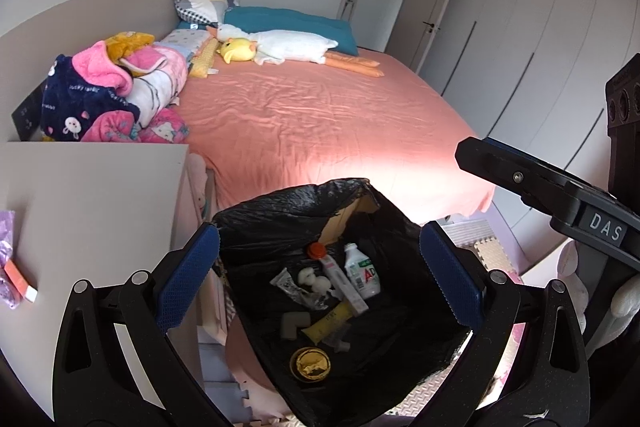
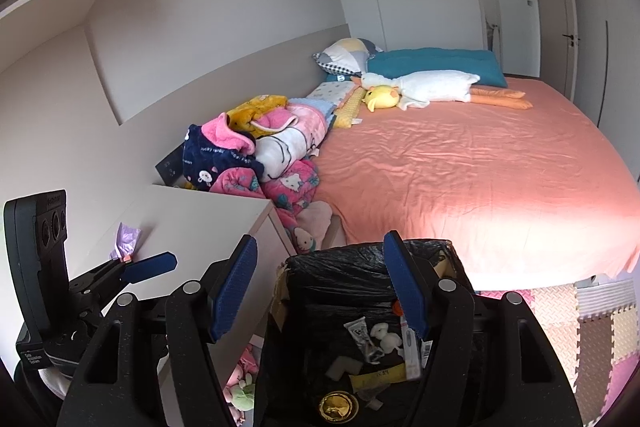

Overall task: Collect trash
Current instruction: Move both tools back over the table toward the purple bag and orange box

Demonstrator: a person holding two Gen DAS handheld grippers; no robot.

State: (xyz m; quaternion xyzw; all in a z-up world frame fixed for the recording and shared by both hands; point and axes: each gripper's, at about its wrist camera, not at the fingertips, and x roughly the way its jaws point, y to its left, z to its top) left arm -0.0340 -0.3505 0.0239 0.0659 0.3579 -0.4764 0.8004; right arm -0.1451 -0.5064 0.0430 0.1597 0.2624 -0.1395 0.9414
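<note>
Left hand-held gripper (image 1: 320, 275): jaws spread wide, nothing btwn the blue pads (image 1: 188, 279), poised directly above the open trash bin (image 1: 280, 215). Right hand-held gripper (image 2: 320, 287): jaws about half apart, pads clear of any item, also over the bin, slightly to its left side in the right wrist view. Neither holds anything. Bin is a cardboard box w/ black liner, standing on the floor at the foot corner of the bed (image 1: 320, 123), beside the white bench (image 1: 92, 195). Trash lies at the bin's bottom: small white bottle (image 1: 362, 271) w/ red-green label, long white tube w/ orange cap (image 1: 334, 273), crumpled white wad (image 1: 314, 281), clear wrapper (image 1: 290, 285), yellow packet (image 1: 326, 325), white L-shaped piece (image 1: 294, 323), round gold lid (image 1: 310, 363). On the bench, near its left edge: purple wrapper (image 1: 8, 255) and an orange-white item (image 1: 20, 281) touching it. Bed has a salmon sheet; heap of pink and navy blankets (image 1: 112, 95) along the wall side, white goose plush (image 1: 288, 45) and yellow plush (image 1: 238, 50) near the pillows. Foam floor mats (image 2: 592, 331) right of the bin.
</note>
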